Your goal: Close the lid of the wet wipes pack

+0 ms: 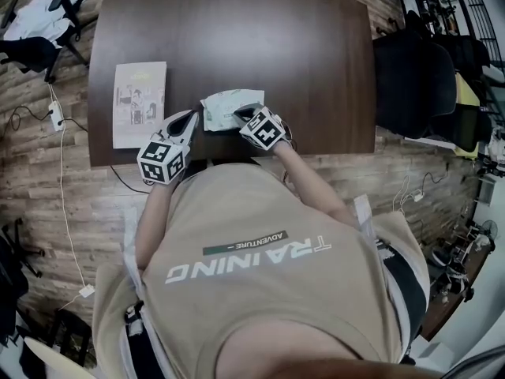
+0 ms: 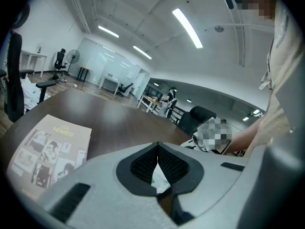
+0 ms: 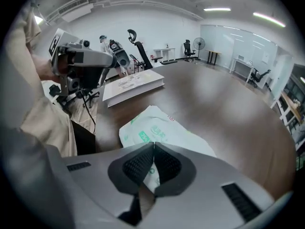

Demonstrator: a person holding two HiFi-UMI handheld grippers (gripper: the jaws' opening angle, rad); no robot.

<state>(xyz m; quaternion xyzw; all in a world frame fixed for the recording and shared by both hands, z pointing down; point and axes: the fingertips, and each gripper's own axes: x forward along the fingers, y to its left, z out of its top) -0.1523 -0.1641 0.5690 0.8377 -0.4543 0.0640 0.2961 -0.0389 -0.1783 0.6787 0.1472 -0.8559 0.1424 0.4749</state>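
On the dark brown table (image 1: 237,30), toward its near-left part, a magazine (image 1: 140,103) lies flat with its cover up. Just right of it, at the table's near edge, the left gripper (image 2: 157,147) points at the left end of the wet wipes pack (image 1: 227,107). Its jaws are drawn together at the tips, and a white-and-green sliver of the pack is caught between the pads. The pack itself lies flat on the table close to the person, between the two grippers, apart from the magazine. It is a soft white pouch with green print, slightly crumpled. At its near-right corner sits the right gripper (image 3: 153,146). Its jaws are pressed together with no gap at the tips, which rest over the pack's near edge. More of the pouch spreads out beyond them. Farther right, off the table, black office chairs (image 1: 414,85) stand on the wood-plank floor (image 1: 95,204).
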